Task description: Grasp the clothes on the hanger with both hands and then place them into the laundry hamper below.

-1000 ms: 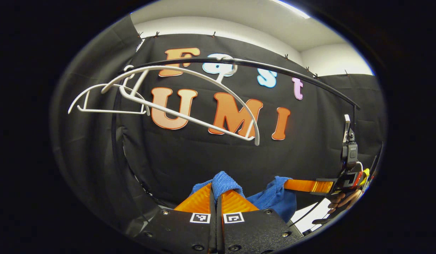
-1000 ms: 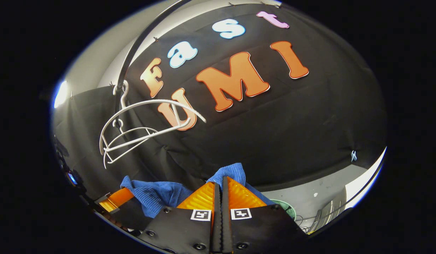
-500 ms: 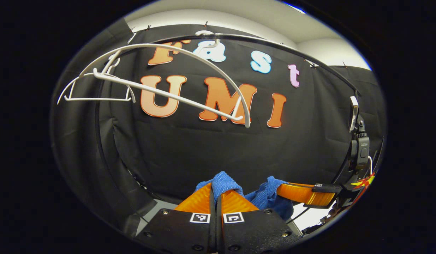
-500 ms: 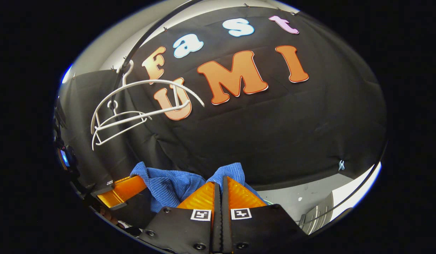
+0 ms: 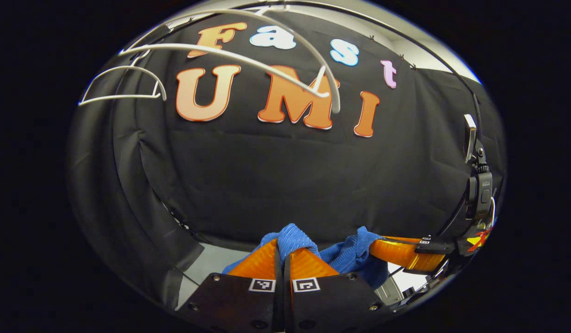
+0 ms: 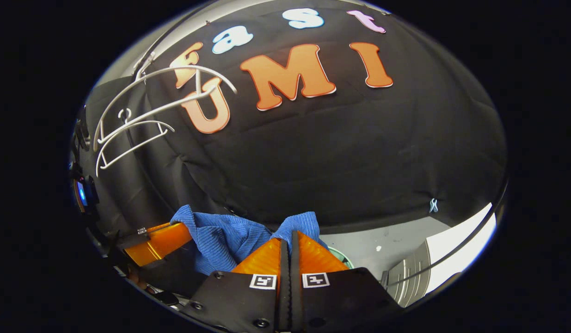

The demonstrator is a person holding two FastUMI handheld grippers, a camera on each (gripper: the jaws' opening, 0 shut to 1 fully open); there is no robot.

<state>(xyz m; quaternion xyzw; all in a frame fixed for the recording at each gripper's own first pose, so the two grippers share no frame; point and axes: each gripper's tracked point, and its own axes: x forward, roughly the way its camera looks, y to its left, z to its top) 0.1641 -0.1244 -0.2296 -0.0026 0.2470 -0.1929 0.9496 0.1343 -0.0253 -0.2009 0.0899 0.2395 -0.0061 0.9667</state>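
Item: blue ribbed knit garment (image 5: 354, 253). Location: off the hanger, slung between the two grippers, well below the rail. One bunched edge is pinched in the left gripper (image 5: 283, 252), whose jaws are closed tight on the cloth; the other edge is pinched likewise in the right gripper (image 6: 290, 247), jaws closed on a fold of it. The slack middle sags between them.

Item: white plastic clothes hangers, two, bare. Location: hooked on the thin dark curved rail (image 5: 428, 51) high up; the nearer, larger hanger (image 5: 248, 55) and the smaller one behind (image 5: 121, 85) carry nothing.

Item: laundry hamper. Location: probably the pale green round rim (image 6: 340, 256) just past the right gripper's fingers, low in the right gripper view; too little of it shows to be sure. Pale floor (image 6: 382, 249) lies beyond.

Step in hand, as judged: the grasp and the removal are done; the garment is in carriage toward the hamper.

Next move calls for: both grippers lowered together, kept close enough that the cloth stays slack, brought over the hamper's mouth, then both jaws released once the bulk hangs inside the rim.
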